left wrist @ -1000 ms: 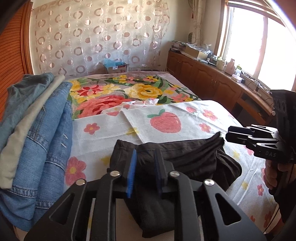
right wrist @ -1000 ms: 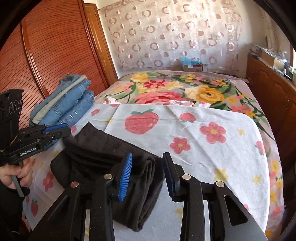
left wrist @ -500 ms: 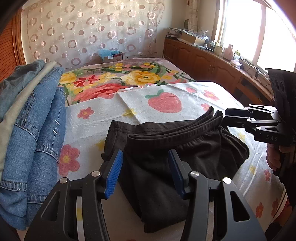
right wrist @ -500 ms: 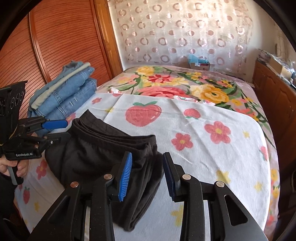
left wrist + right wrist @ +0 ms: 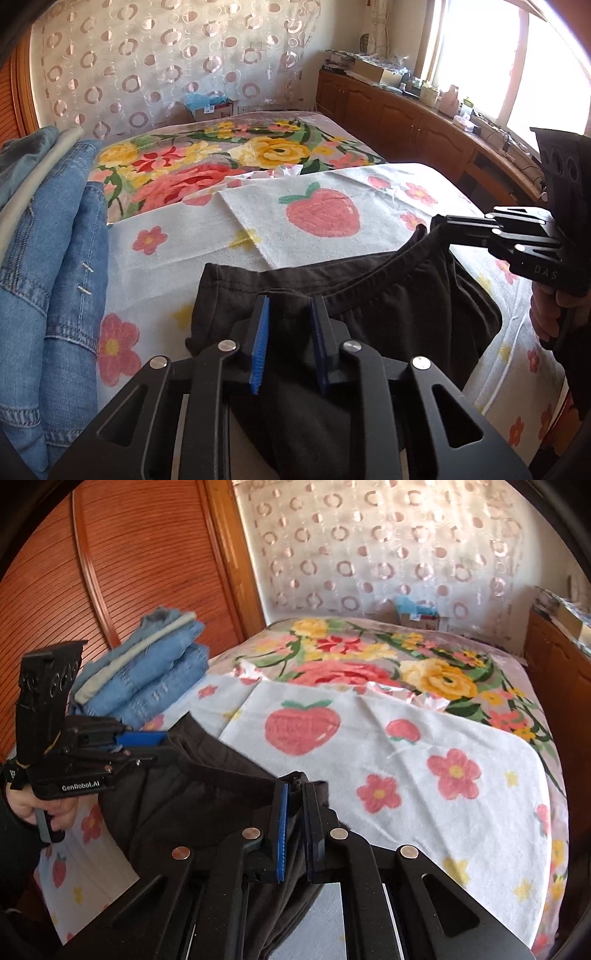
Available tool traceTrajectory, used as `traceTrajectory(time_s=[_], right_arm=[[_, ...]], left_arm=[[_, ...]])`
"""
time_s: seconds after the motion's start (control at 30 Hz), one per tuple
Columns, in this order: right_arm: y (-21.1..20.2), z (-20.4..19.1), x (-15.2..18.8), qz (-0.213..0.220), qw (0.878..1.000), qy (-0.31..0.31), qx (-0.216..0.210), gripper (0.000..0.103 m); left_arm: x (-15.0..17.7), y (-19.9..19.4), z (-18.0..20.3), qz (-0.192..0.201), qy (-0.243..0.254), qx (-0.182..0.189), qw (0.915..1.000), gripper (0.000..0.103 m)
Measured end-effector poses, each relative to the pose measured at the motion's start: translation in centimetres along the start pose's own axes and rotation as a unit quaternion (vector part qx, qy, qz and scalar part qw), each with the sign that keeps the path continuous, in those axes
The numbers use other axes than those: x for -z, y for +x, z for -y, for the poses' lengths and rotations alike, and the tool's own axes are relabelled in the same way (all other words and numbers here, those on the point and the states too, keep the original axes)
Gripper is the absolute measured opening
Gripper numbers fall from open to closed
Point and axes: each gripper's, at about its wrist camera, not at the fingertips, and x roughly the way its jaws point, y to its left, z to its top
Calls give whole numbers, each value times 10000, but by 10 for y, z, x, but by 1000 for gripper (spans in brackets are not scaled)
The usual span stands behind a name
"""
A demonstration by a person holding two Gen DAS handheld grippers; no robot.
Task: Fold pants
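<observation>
The black pants (image 5: pixel 388 314) are bunched at the near edge of the bed and lifted by the waistband. My left gripper (image 5: pixel 290 306) is shut on the waistband's left part; it also shows in the right wrist view (image 5: pixel 147 746). My right gripper (image 5: pixel 294 794) is shut on the waistband's other end (image 5: pixel 295 781); it shows at the right of the left wrist view (image 5: pixel 439 225). The black fabric (image 5: pixel 192 805) hangs stretched between the two grippers.
A stack of folded blue jeans (image 5: pixel 55 266) lies at the left of the bed, also in the right wrist view (image 5: pixel 147 672). A white strawberry-and-flower sheet (image 5: pixel 406 760) covers the near bed, a floral blanket (image 5: pixel 221 162) behind. Wooden cabinets (image 5: pixel 406 122) run along the right.
Both grippers closed on the waistband: the left went from wide open to shut, the right from open to shut. The pants are lifted and pulled taut between them.
</observation>
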Motion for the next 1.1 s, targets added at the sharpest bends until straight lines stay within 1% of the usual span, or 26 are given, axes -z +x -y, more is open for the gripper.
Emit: traceTrajectory(time_s=[0.07, 0.1, 0.23, 0.3, 0.4, 0.43, 0.47, 0.53, 0.6, 0.63, 0.7, 0.83, 0.97, 1.03, 1.07, 1.1], right_arm=[[2, -1, 3, -49, 10000, -28, 79, 7], [4, -1, 3, -72, 9999, -35, 115, 7], [6, -6, 2, -97, 9996, -1, 255, 7], [8, -8, -2, -82, 9995, 69, 284, 7], [10, -13, -4, -108, 9992, 53, 384, 7], [9, -14, -3, -131, 9992, 49, 379, 8], [7, -13, -2, -142, 9991, 57, 387, 13], [2, -12, 1, -139, 9990, 107, 423, 14], [-6, -11, 5, -90, 9991, 178, 387, 16], [-11, -10, 6, -68, 9989, 207, 405, 17], [-19, -12, 11, -42, 9987, 239, 456, 24], [-37, -21, 24, -1, 9989, 237, 410, 25], [-49, -31, 38, -68, 9992, 224, 332, 26], [-50, -36, 45, -142, 9991, 217, 333, 25], [-52, -37, 46, -164, 9991, 205, 329, 25], [-54, -38, 49, -181, 9991, 196, 322, 26]], left_arm=[[-4, 0, 1, 32, 35, 15, 10000, 12], [-7, -3, 3, 105, 75, -8, 9999, 10], [-18, -17, 7, 440, 89, -75, 9990, 10], [-22, -19, 6, 534, 60, -107, 9985, 10], [-23, -12, 5, 383, 63, -143, 9991, 10], [-21, -11, 4, 358, 66, -151, 9992, 12], [-20, -11, 4, 327, 56, -177, 9993, 15], [-17, -12, 2, 273, 23, -246, 9993, 22], [-13, -15, 1, 257, -11, -305, 9992, 42], [-11, -17, 0, 244, -21, -307, 9992, 47], [-6, -20, 1, 223, -16, -262, 9994, 49], [6, -31, 6, 267, 5, -286, 9992, 51], [23, -41, 14, 229, 27, -56, 9997, 52], [30, -44, 17, 203, 45, -138, 9997, 66], [33, -45, 18, 222, 43, -158, 9996, 81], [35, -47, 18, 247, 36, -151, 9996, 83]])
